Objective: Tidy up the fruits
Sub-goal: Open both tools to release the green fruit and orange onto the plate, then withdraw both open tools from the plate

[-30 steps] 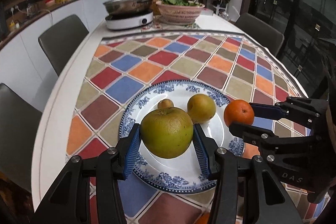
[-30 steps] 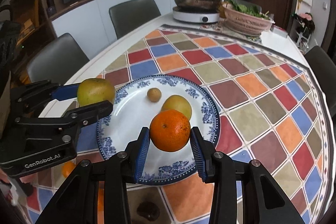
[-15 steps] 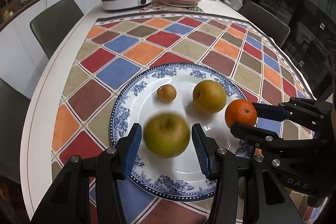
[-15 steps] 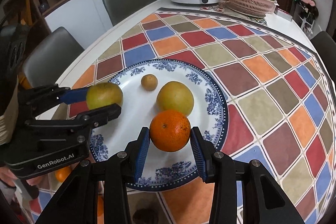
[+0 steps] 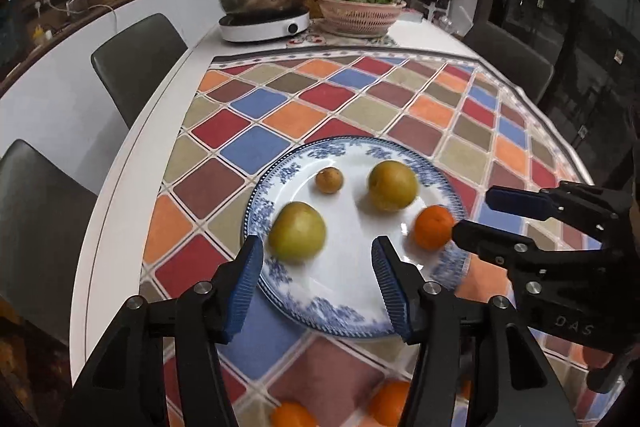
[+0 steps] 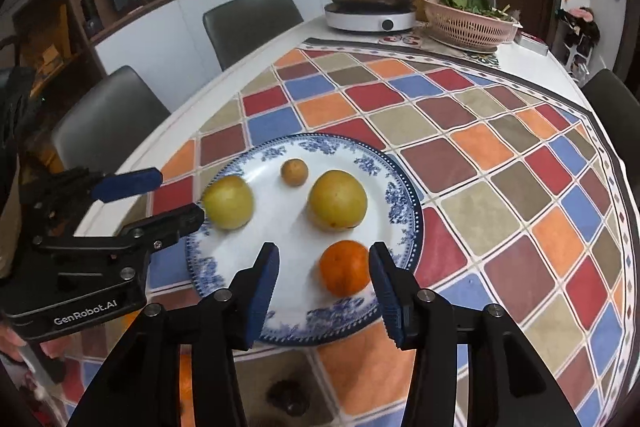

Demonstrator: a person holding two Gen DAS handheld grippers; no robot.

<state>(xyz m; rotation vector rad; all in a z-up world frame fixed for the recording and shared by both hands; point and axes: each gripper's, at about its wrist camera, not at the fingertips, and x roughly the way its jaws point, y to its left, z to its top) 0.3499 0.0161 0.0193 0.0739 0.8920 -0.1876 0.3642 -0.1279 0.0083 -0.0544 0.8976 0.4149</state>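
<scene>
Left claw [image 5: 316, 281]: jaws opening, pads clear of the green apple [image 5: 297, 237], which sits blurred on the lower left of the plate [image 5: 344, 301], ahead of the left pad.
Right claw [image 6: 325, 285]: jaws opening, the orange [image 6: 345, 268] between the pads with a wide gap at the left pad; at the right pad I cannot tell contact.
Other fruit: a yellow pear [image 6: 338, 200] and a small brown fruit [image 6: 294, 172] lie mid-plate, apart from both claws.
Roll risk: the apple's blur suggests it may be unsettled; it could roll over the near rim onto the checked cloth [image 5: 248, 147].
Snag risk: a pad dragging on the orange while pulling away could nudge it off the lower right rim.
Leftovers: more oranges [image 5: 292, 415] lie at the bottom of the left view on the desk, likely not yet sorted.
</scene>
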